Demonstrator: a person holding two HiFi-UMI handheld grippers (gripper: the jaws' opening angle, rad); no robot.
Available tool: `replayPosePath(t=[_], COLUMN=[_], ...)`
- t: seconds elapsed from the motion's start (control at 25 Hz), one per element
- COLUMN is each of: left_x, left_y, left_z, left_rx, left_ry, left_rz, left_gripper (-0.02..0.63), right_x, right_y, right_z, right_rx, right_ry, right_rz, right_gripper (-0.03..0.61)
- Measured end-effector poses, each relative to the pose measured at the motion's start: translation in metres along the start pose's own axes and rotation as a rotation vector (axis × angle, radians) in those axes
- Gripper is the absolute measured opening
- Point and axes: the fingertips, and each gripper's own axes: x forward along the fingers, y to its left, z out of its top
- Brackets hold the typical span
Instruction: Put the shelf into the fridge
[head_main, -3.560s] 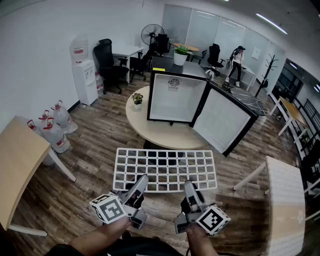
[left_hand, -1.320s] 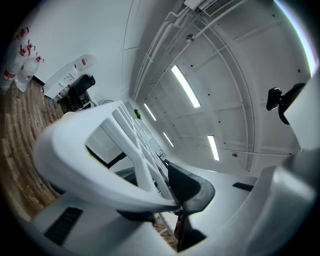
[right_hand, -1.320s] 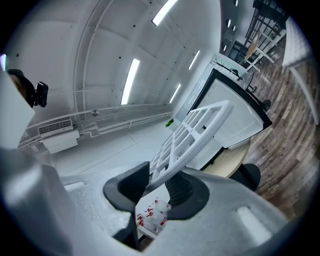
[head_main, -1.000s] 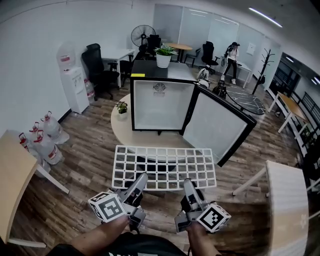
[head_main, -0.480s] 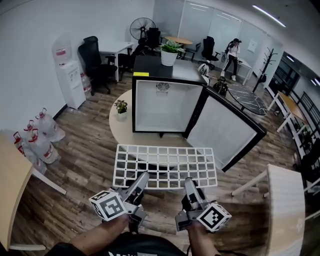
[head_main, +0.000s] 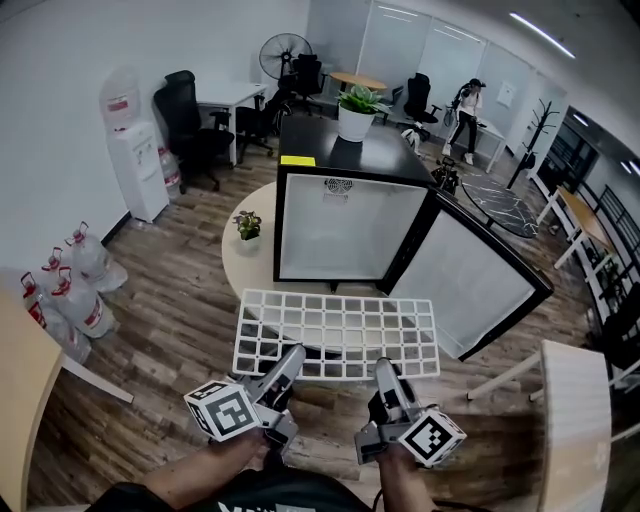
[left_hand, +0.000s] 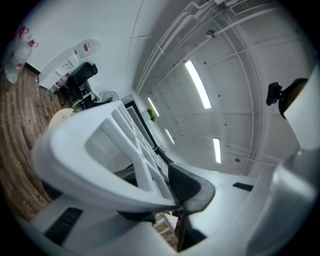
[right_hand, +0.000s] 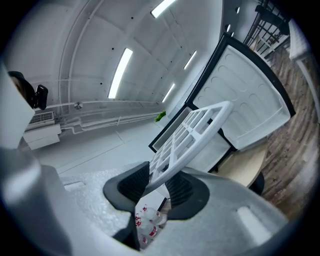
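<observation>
- Head view: white grid shelf (head_main: 336, 330) is held flat in the air, its near edge gripped by the left gripper (head_main: 289, 362) and the right gripper (head_main: 384, 375). The fridge (head_main: 345, 235) stands ahead on a round tabletop (head_main: 245, 262) with its door (head_main: 478, 282) swung open to the right and a cavity that looks bare. The shelf's far edge is near the fridge front but outside it. I judge grasp and lift done, with lining up, sliding in and letting go left to do. Counts: one shelf, one fridge, two grippers, one potted plant (head_main: 357, 112) on the fridge top, one small plant (head_main: 248, 224) on the tabletop.
- Left gripper view: fingers (left_hand: 186, 184) are clamped on the shelf's thick rim, with the grid running off ahead.
- Right gripper view: fingers (right_hand: 127, 182) are pinched nearly together on the shelf rim. The open door is beyond.
</observation>
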Motion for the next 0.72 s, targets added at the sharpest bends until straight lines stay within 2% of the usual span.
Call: replayPosePath(t=[0.16,0.28,0.6,0.72], left_x=[0.011,0.017,0.029,0.039], left_y=[0.016,0.024,0.035,0.037], left_z=[0.014,0.024,0.032,0.034], left_rx=[-0.007,-0.013,-0.015,-0.025], left_ry=[0.017,0.020,0.022,0.011], left_rz=[-0.005,-0.013,-0.024,-0.030], left_gripper=[0.092,0.092,0.092,0.092], right_x=[0.022,0.038,0.048,0.055], right_y=[0.000,0.009,-0.005,-0.009], right_z=[0.002,0.004,0.005,0.013], right_rx=[-0.022,-0.027,-0.024,-0.037], right_ry=[-0.008,-0.013,-0.002,0.006], right_rz=[-0.014,0.022,-0.052,-0.039], right_gripper=[0.103,0.103,0.103,0.101])
